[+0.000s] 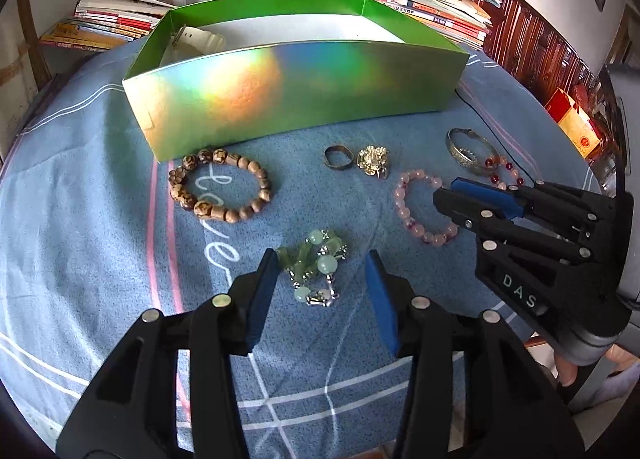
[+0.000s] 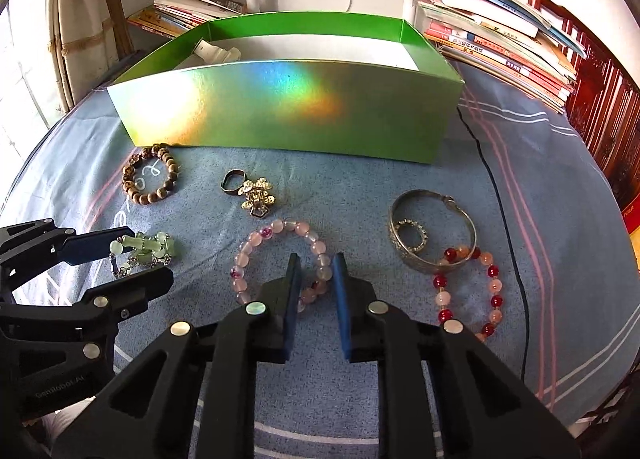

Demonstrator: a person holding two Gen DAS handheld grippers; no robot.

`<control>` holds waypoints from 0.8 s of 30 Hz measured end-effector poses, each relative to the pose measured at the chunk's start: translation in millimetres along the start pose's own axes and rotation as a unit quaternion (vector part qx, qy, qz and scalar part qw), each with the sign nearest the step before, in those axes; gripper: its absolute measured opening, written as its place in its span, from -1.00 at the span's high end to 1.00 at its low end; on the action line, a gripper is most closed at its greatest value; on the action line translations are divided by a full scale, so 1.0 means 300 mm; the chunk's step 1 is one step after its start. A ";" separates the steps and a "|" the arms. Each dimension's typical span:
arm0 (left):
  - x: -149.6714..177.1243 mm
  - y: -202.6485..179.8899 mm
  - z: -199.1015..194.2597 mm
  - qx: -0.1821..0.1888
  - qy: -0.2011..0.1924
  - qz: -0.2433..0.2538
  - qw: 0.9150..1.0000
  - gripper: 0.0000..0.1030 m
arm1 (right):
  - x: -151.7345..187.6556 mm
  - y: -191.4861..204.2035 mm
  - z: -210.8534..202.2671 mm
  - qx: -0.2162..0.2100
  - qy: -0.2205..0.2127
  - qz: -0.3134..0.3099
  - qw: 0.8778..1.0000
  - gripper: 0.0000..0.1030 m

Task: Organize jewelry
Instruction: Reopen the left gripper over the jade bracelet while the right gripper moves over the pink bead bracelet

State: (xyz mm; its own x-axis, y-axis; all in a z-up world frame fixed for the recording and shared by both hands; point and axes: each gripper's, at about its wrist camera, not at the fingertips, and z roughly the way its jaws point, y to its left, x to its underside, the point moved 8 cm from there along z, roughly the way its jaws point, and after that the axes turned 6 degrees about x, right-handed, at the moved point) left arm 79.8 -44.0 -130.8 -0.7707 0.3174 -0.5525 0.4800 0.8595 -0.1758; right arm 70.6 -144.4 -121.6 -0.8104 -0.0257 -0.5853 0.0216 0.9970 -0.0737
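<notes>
A shiny green box [image 1: 288, 87] [image 2: 288, 115] stands at the back with a white watch [image 1: 198, 39] inside. My left gripper [image 1: 322, 263] is open, its pads either side of a green bead bracelet [image 1: 316, 267] [image 2: 144, 251] on the blue cloth. My right gripper [image 2: 316, 263] [image 1: 450, 189] is open, its pads straddling the near side of a pink bead bracelet [image 2: 280, 263] [image 1: 420, 211]. A brown wooden bead bracelet [image 1: 220, 187] [image 2: 150, 177] lies by the box.
A dark ring [image 2: 232, 181], a gold brooch [image 2: 258, 195], a silver bangle [image 2: 432, 231] with a small ring inside, and a red and peach bead bracelet [image 2: 468, 291] lie on the cloth. Book stacks [image 2: 500, 43] sit behind. A black cable [image 2: 504, 219] runs at right.
</notes>
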 end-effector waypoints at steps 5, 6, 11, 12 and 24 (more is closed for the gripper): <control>-0.003 -0.007 0.003 -0.005 -0.005 -0.004 1.000 0.11 | 0.004 0.001 -0.004 0.000 -0.003 0.001 1.000 0.63; -0.003 -0.007 0.002 -0.007 -0.006 -0.005 1.000 0.11 | 0.005 0.001 -0.005 0.000 -0.004 0.000 1.000 0.63; -0.002 -0.018 0.006 -0.010 -0.010 0.000 1.000 -0.03 | 0.009 0.003 -0.007 -0.012 -0.006 0.005 1.000 0.61; -0.002 -0.020 0.007 -0.010 -0.011 -0.001 1.000 -0.04 | 0.009 0.004 -0.007 -0.012 -0.006 0.005 1.000 0.61; 0.006 -0.003 0.001 -0.039 -0.014 -0.006 0.999 0.07 | 0.014 0.000 -0.010 -0.004 -0.006 0.003 1.000 0.70</control>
State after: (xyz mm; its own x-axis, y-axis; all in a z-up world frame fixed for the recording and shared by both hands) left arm 78.1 -44.3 -132.0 -0.7631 0.2970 -0.5740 0.4361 0.8921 -0.1181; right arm 65.4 -144.2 -121.6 -0.8033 -0.0195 -0.5953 0.0221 0.9978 -0.0625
